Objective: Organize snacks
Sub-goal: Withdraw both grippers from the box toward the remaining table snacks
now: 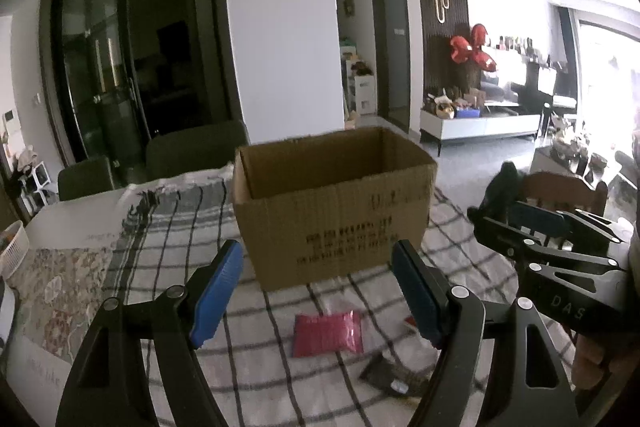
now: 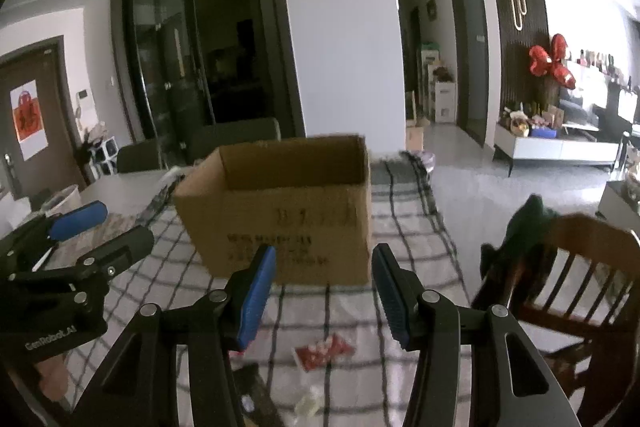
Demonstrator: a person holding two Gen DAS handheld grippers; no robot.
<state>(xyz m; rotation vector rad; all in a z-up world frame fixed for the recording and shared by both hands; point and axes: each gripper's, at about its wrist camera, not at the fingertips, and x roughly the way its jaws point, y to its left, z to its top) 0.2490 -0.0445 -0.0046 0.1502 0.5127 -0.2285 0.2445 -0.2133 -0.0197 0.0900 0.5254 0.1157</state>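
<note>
Open cardboard box (image 1: 332,203) sits on a checked cloth (image 1: 168,239) on the table, and from here I can't see anything inside it (the near wall hides the bottom). Both claws hover over the cloth short of the box. Left gripper (image 1: 316,291) is spread wide with nothing between the blue pads. Right gripper (image 2: 324,291) has a narrower gap, also holding nothing. The snacks are still lying on the cloth in front of the box: a pink packet (image 1: 328,333) below the left claw, a dark packet (image 1: 390,375) just right of it, and a red-and-white packet (image 2: 324,351) under the right claw. A wooden chair (image 2: 576,267) stands at the table's right side.
</note>
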